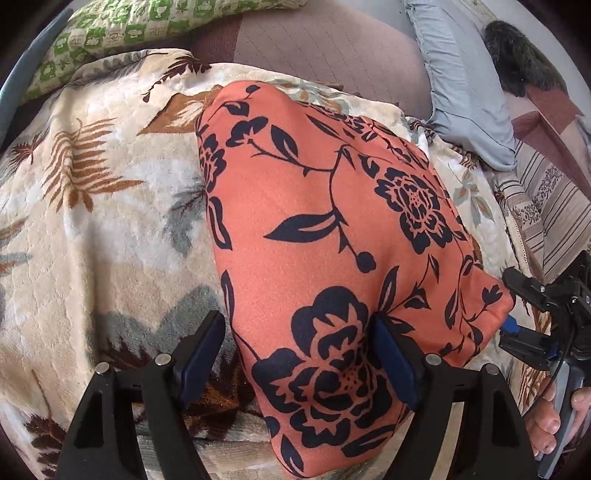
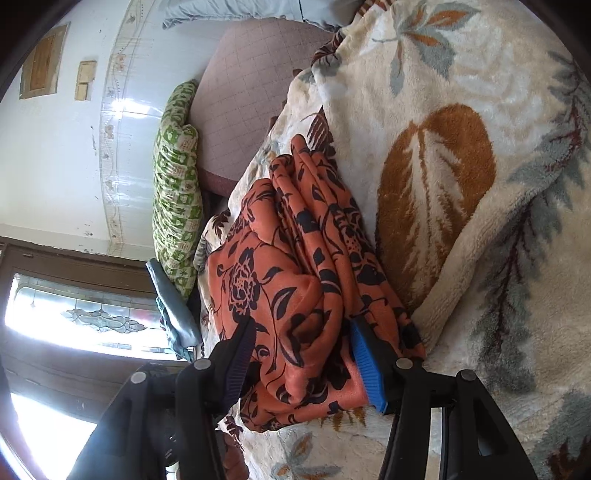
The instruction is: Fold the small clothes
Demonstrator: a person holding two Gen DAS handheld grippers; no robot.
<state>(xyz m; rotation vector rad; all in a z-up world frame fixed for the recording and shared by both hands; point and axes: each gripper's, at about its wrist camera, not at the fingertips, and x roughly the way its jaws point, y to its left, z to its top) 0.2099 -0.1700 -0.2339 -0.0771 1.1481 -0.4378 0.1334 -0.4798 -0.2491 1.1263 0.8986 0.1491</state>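
Note:
An orange cloth with dark flowers [image 1: 314, 203] lies folded into a thick stack on a cream leaf-print blanket [image 1: 110, 221]. My left gripper [image 1: 297, 332] points down over its near end, open. One pad rests on the fabric, and the other stands just off the cloth's left edge. My right gripper [image 1: 511, 301] is at the cloth's right corner, held by a person's hand [image 1: 554, 417]. In the right wrist view the bunched folds of the cloth [image 2: 295, 258] fill the gap of the right gripper [image 2: 303, 354], and both pads touch them.
A green patterned pillow [image 1: 129, 26] and a blue-grey pillow [image 1: 461, 92] lie at the far side of the bed, with a dark furry item [image 1: 517, 59] beyond. The blanket [image 2: 443, 110] spreads wide to the right. A wall and a window [image 2: 74, 314] are past the bed's edge.

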